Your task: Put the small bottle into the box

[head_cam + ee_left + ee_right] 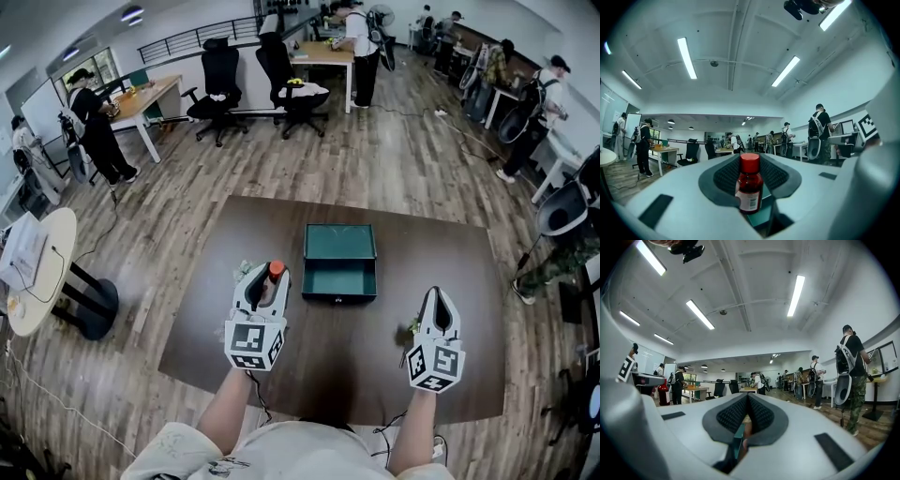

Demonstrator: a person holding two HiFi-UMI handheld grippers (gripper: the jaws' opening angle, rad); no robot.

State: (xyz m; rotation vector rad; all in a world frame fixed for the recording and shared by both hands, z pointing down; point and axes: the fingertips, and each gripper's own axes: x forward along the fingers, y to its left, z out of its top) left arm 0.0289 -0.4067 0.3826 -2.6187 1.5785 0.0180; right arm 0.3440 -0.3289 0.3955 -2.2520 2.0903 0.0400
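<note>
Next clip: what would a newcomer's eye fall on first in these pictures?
First, the red-capped small bottle, gripped upright between the jaws of the left gripper over the brown table. Next, the open green box at the table's middle, just right of that gripper and empty as far as the head view shows. The right gripper is over the table's right side, its jaws together on nothing.

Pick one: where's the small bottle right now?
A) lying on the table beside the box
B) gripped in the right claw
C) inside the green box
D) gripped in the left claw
D: the left gripper view shows the red-capped small bottle upright between the pads of the left claw, while the open green box on the table shows nothing inside.
</note>
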